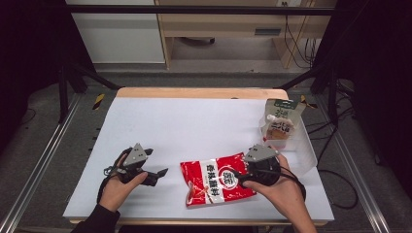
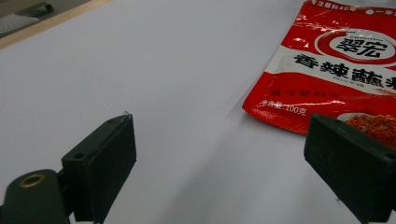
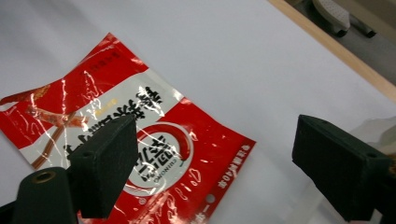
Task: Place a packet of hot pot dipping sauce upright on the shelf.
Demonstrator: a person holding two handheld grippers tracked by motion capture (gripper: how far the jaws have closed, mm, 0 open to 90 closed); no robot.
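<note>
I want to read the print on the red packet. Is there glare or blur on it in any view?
High view: red packet small, evenly lit, print soft. Left gripper view: big characters sharp, faint shine along its top edge. Right gripper view: white glare streaks across the wrinkled film, print upside down; the near black jaws are blurred.

On the white table (image 1: 170, 126) there is one red seasoning packet (image 1: 214, 182), lying flat near the front edge, a little right of the middle. There is one clear plastic container (image 1: 303, 150) at the right edge, and inside it stands one pouch with a green top (image 1: 280, 121). Two grippers are over the table: one left gripper (image 1: 158, 175) near the front left corner and one right gripper (image 1: 239, 175) at the packet.
</note>
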